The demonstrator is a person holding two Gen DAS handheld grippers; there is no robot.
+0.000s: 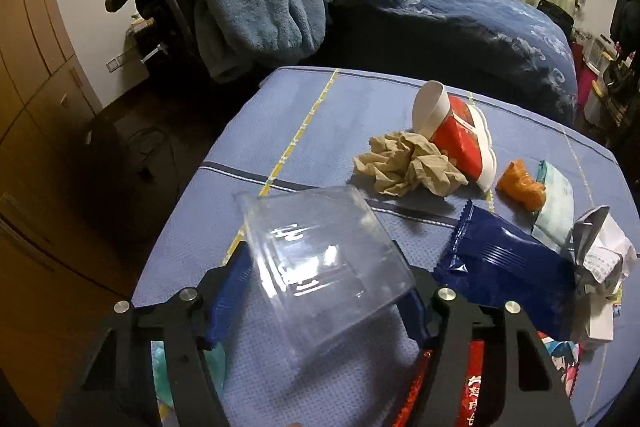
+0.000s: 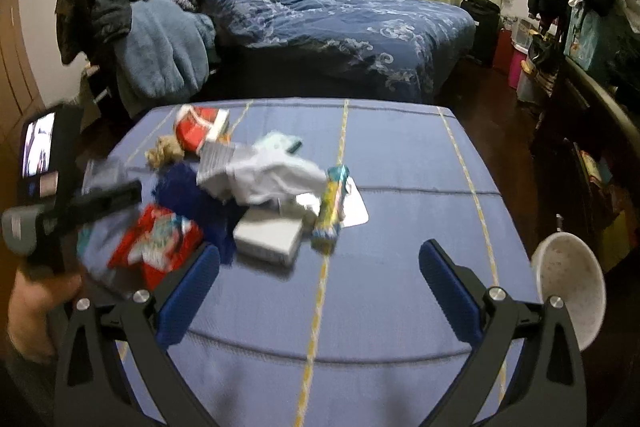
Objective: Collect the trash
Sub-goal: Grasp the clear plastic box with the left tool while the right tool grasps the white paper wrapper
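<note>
My left gripper (image 1: 324,287) is shut on a clear plastic container (image 1: 324,259), held tilted above the blue tablecloth (image 1: 304,115). Beyond it lie crumpled brown paper (image 1: 408,163), a tipped red paper cup (image 1: 456,135), an orange wrapper (image 1: 522,185), a dark blue snack bag (image 1: 508,271) and crumpled white paper (image 1: 604,259). My right gripper (image 2: 320,279) is open and empty above the table's near side. In its view the trash pile lies ahead left: white paper (image 2: 268,171), a white box (image 2: 268,239), a colourful tube wrapper (image 2: 330,215), a red packet (image 2: 160,243).
A white bin (image 2: 570,291) stands off the table's right edge. The left gripper's body and the hand holding it (image 2: 44,211) show at the left of the right wrist view. A bed with a blue duvet (image 2: 340,27) and a chair piled with clothes (image 2: 152,47) stand behind the table.
</note>
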